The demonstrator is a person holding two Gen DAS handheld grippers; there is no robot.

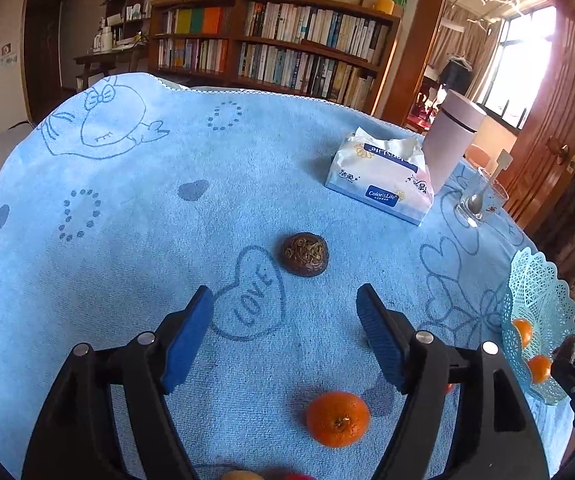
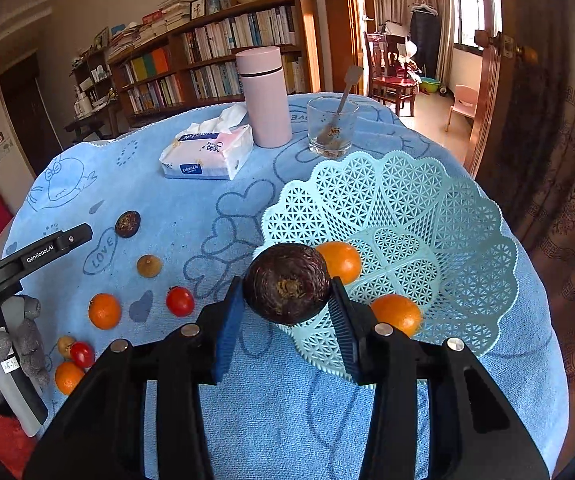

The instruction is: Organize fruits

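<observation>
My right gripper [image 2: 287, 292] is shut on a dark brown round fruit [image 2: 287, 286] and holds it over the near rim of the light blue lattice basket [image 2: 407, 216]. Two oranges [image 2: 339, 260] lie in the basket. My left gripper [image 1: 285, 308] is open and empty above the blue cloth. A second dark brown fruit [image 1: 305, 254] lies just ahead of it and an orange [image 1: 337, 418] lies below it. In the right wrist view, loose oranges [image 2: 104, 311], cherry tomatoes [image 2: 180, 301] and a small tan fruit [image 2: 149, 266] lie on the cloth at left.
A tissue pack [image 2: 207, 152], a pink flask [image 2: 265, 96] and a glass with a spoon [image 2: 331, 126] stand at the far side of the table. The basket also shows at the right edge of the left wrist view [image 1: 535, 300]. Bookshelves stand behind.
</observation>
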